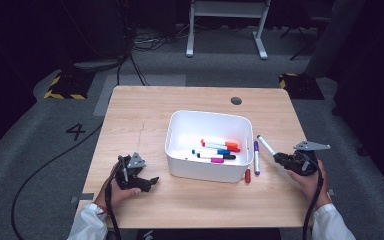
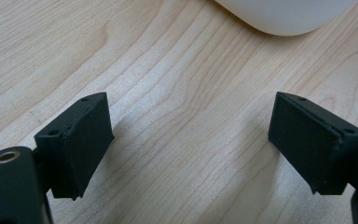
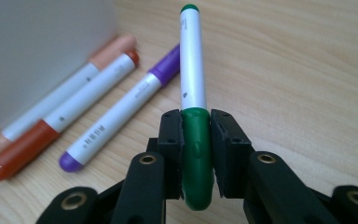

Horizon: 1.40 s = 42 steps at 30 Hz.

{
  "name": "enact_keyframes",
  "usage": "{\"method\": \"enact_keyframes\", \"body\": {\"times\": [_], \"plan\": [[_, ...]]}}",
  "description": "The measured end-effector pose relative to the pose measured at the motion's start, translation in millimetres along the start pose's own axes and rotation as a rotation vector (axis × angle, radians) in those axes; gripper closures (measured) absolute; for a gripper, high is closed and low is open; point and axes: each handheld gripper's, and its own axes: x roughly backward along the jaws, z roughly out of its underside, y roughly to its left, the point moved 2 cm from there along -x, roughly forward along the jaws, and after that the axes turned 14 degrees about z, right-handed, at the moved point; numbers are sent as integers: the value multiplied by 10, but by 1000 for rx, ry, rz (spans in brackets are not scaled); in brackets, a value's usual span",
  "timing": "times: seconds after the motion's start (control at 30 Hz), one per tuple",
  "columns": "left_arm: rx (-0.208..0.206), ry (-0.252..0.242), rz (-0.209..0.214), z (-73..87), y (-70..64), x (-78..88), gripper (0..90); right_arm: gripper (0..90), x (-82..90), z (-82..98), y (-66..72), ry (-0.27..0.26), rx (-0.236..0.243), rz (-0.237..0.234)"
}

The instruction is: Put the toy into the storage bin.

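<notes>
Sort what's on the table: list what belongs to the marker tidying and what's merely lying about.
Belongs to the job:
- green marker, clamped in the right tool
- white bin with markers already inside
- purple marker, red marker and peach marker beside the bin

Lying about:
- left tool, open, resting on the table
- dark round spot

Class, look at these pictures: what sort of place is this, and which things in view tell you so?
Probably a lab or studio set up for recording: a lone wooden table on grey carpet, yellow-and-black hazard tape on the floor, a taped number 4 beside it, and cables trailing across the floor.
</notes>
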Motion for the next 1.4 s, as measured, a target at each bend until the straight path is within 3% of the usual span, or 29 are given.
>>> {"method": "enact_keyframes", "body": {"times": [0.27,0.5,0.67,0.83,1.07,1.23,1.4], "plan": [[0,-1,0,0,0,0,137,755,249,-309,52,-101,29,-38],[0,0,1,0,0,0,137,755,429,-660,129,-158,67,-50],[0,1,2,0,0,1,136,755,554,-936,224,-204,109,-60],[0,1,2,0,0,1,137,755,633,-1191,367,-235,158,-104],[0,0,0,0,0,0,136,755,547,-1447,726,-224,275,-170],[0,1,2,0,0,1,137,755,365,-1551,1032,-190,386,-232],[0,-1,0,0,0,0,136,754,169,-1593,1221,-132,469,-287]]}}
